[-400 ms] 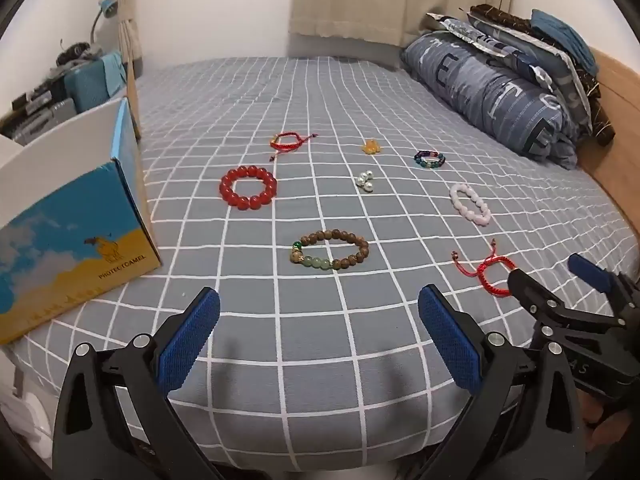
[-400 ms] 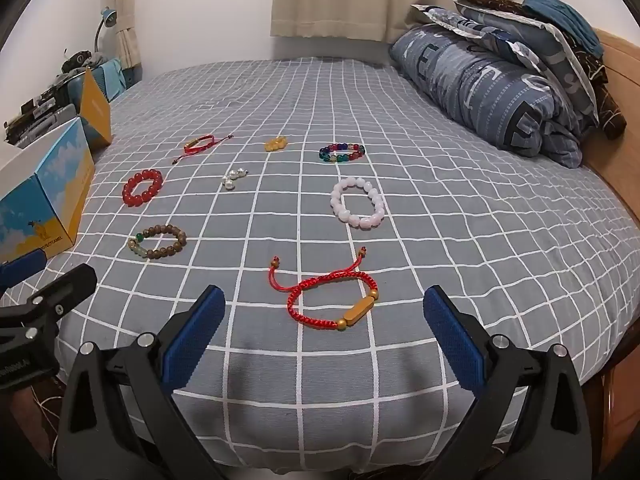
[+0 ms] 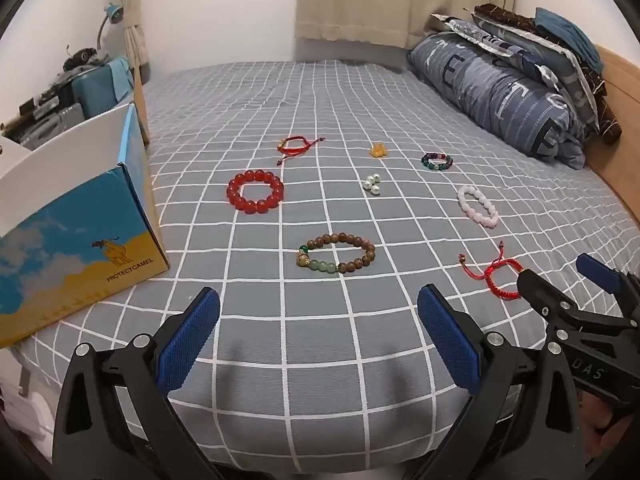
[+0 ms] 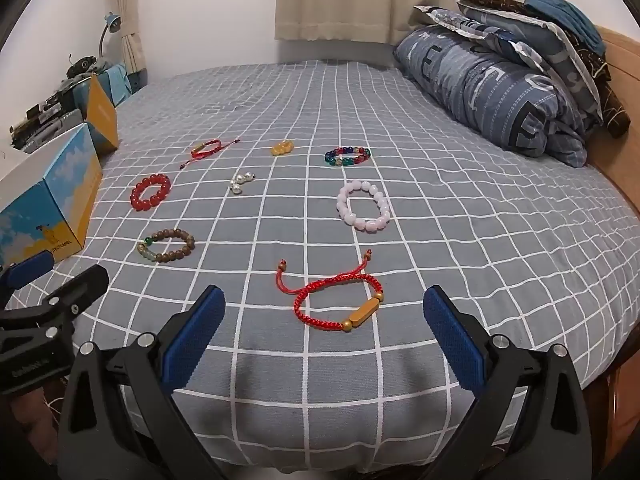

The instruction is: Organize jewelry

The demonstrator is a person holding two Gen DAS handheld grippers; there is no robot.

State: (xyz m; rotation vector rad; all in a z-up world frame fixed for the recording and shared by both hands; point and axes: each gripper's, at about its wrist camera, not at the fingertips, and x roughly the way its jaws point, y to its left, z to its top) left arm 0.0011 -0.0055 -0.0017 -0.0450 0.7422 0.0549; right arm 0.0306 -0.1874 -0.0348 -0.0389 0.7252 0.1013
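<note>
Jewelry is spread on the grey checked bed sheet [image 4: 440,216]. Nearest the right gripper [image 4: 324,326]: red cord bracelet [image 4: 340,300] with gold bar bead. Nearest the left gripper [image 3: 318,326]: brown wood-bead bracelet [image 3: 336,254] with green beads. Red bead bracelet [image 3: 255,192] sits beside the open box [image 3: 80,240]. Both grippers' jaws apart, holding nothing.

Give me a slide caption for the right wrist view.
Open right hand-held gripper facing a red cord bracelet on the checked bedspread.
</note>
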